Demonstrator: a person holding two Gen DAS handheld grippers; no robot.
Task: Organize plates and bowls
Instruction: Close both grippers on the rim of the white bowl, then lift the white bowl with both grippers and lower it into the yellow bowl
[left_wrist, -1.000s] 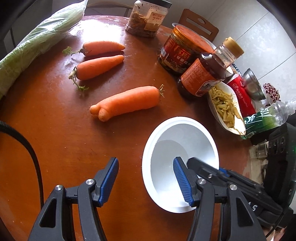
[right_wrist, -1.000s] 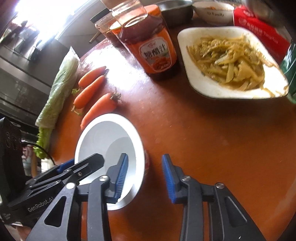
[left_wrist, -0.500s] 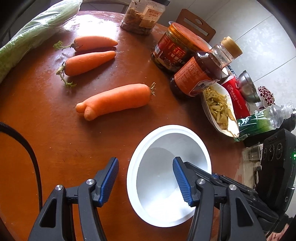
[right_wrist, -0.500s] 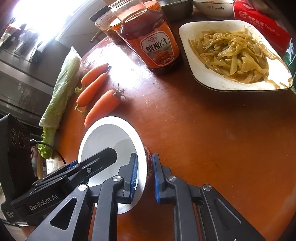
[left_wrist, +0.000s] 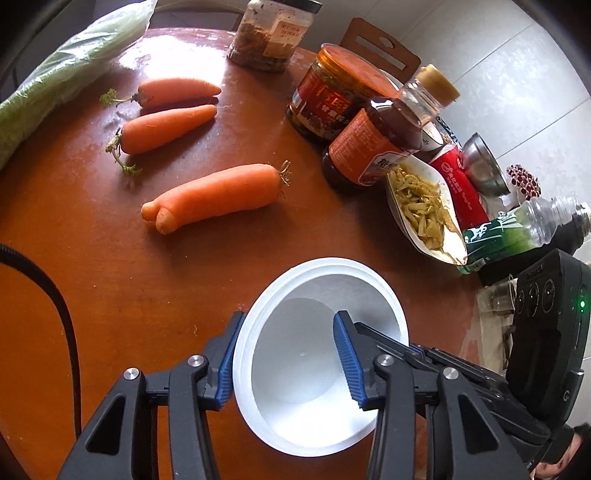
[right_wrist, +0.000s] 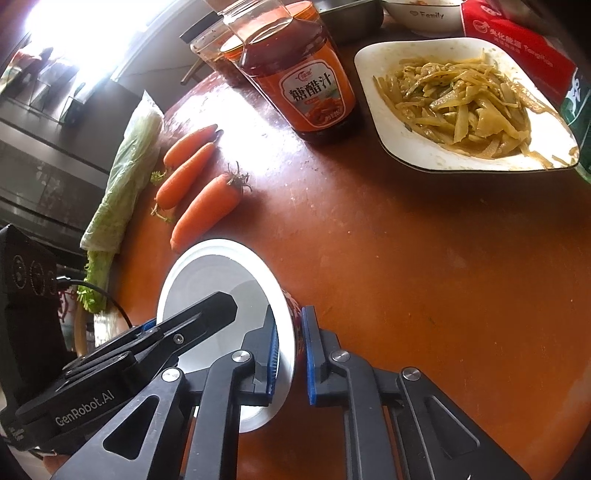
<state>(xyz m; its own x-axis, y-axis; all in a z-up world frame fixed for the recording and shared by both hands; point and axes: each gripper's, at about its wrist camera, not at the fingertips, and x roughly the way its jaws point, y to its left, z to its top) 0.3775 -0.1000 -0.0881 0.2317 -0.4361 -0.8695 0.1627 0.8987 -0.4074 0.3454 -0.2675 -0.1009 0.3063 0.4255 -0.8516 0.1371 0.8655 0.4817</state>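
A white bowl (left_wrist: 325, 295) with a red-patterned outside (right_wrist: 221, 266) sits near the front of the round brown table (left_wrist: 92, 266), tipped a little. My right gripper (right_wrist: 289, 314) pinches its right wall, one pad inside and one outside, its jaws still closing. My left gripper (left_wrist: 289, 319) straddles the left wall. Its left pad (left_wrist: 225, 369) is at the outer rim and its right pad (left_wrist: 347, 362) stands free inside, jaws closing. A white plate (right_wrist: 417, 155) of shredded yellow vegetables lies at the back right.
Three carrots (left_wrist: 218, 195) and bagged greens (left_wrist: 66, 81) lie to the left. A sauce bottle (right_wrist: 310, 81), jars (left_wrist: 332, 103), a red box (left_wrist: 461, 184), a steel bowl (left_wrist: 480, 166) and a green bottle (left_wrist: 517, 229) crowd the right. A black cable (left_wrist: 62, 317) runs past.
The right jaws came together onto the bowl's right wall. The left jaws narrowed, and the left finger now sits at the bowl's outer left rim. The bowl shifted left in the left wrist view.
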